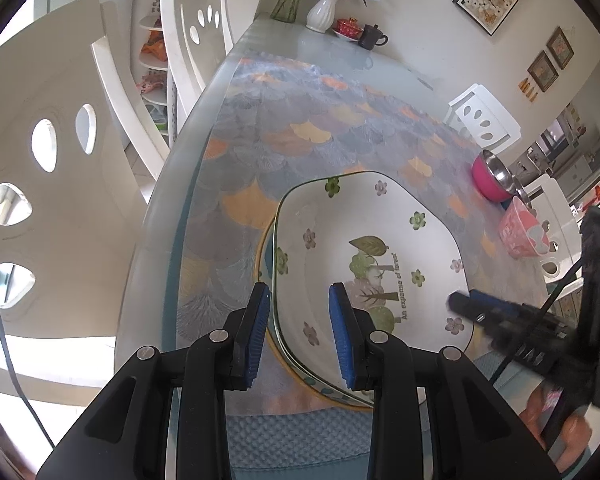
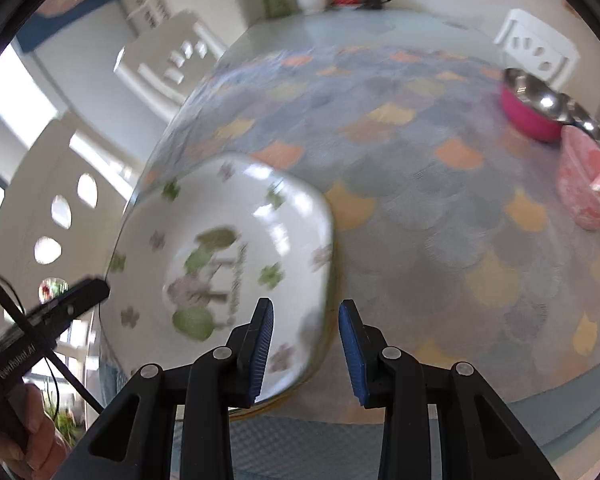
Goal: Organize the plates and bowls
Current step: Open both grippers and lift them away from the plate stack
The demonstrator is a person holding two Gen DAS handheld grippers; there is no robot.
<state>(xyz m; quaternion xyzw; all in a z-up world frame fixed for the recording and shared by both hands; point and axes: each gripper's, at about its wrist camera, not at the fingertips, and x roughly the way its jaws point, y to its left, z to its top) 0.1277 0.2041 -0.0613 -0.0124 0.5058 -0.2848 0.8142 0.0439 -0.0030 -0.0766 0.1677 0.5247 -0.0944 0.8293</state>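
A white floral plate (image 1: 364, 256) with trees and flowers lies on top of a yellow-rimmed plate (image 1: 262, 248) near the table's front edge. My left gripper (image 1: 298, 334) is open, its fingers straddling the floral plate's left rim. The floral plate also shows in the right wrist view (image 2: 228, 264), blurred. My right gripper (image 2: 306, 350) is open, its fingers straddling the plate's right rim; it also shows in the left wrist view (image 1: 460, 304). A pink steel bowl (image 1: 490, 178) and a pink patterned bowl (image 1: 520, 232) stand at the right.
The table (image 1: 300, 128) has a leaf-patterned cloth under glass. A white vase (image 1: 322, 10), a red cup and a dark teapot (image 1: 372, 36) stand at the far end. White chairs (image 1: 48, 184) stand along the left side and another (image 1: 484, 118) at the right.
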